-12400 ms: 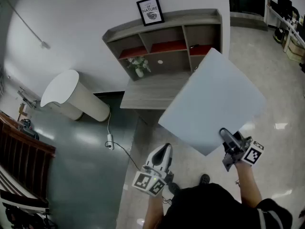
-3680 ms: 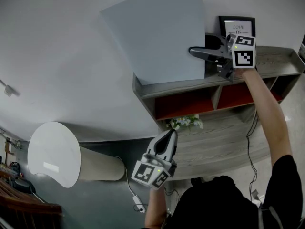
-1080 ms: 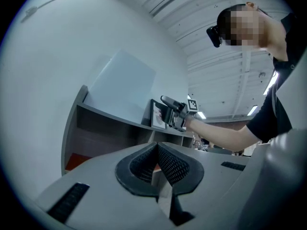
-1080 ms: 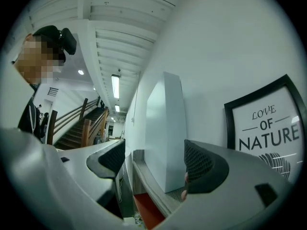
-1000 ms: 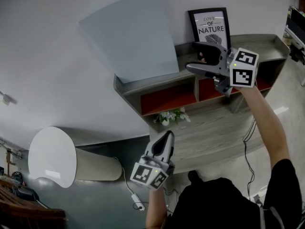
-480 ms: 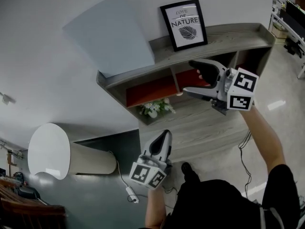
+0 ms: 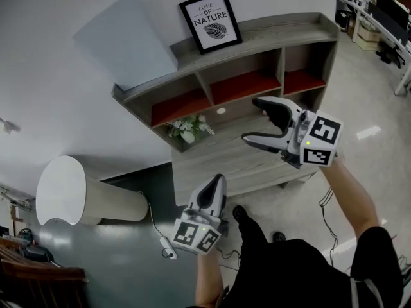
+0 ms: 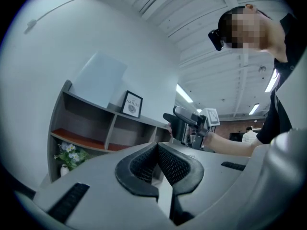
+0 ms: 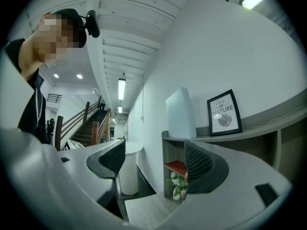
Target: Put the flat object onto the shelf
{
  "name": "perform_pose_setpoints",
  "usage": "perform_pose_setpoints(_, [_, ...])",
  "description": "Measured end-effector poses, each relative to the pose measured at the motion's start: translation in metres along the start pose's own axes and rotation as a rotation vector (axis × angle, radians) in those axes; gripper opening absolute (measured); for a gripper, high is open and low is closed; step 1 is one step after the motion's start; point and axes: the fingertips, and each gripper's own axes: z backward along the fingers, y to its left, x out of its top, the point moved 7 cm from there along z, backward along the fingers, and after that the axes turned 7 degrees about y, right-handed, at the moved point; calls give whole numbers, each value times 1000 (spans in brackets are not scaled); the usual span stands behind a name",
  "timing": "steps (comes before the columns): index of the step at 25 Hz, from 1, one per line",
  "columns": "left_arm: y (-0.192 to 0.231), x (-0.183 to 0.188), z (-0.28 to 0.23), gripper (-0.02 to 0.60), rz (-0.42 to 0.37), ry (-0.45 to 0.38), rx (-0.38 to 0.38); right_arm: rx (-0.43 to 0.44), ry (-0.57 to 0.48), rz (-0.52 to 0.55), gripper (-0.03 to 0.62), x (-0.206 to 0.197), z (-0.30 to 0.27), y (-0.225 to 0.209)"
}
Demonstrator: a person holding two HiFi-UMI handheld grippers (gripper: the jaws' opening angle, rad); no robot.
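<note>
The flat object, a pale grey board, stands on top of the grey shelf unit at its left end, leaning against the white wall. It also shows in the left gripper view as the board and in the right gripper view as the board. My right gripper is open and empty, held in front of the shelf's lower compartments, well away from the board. My left gripper hangs low near the person's body, jaws shut with nothing between them.
A framed "Love of Nature" print stands on the shelf top right of the board. A small vase of white flowers sits on the lower ledge. A white round table stands left, with a cable on the floor.
My right gripper let go of the board, which stays leaning on the shelf top, and drew back down and away, open. The view has pulled back from the shelf. The left gripper stayed low.
</note>
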Motion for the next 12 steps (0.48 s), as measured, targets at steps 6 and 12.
perform_pose_setpoints(6, [-51, -15, 13, 14, -2, 10, 12, -11, -6, -9, 331, -13, 47, 37])
perform_pose_setpoints(12, [-88, -22, 24, 14, -7, 19, 23, -20, -26, -17, 331, -25, 87, 71])
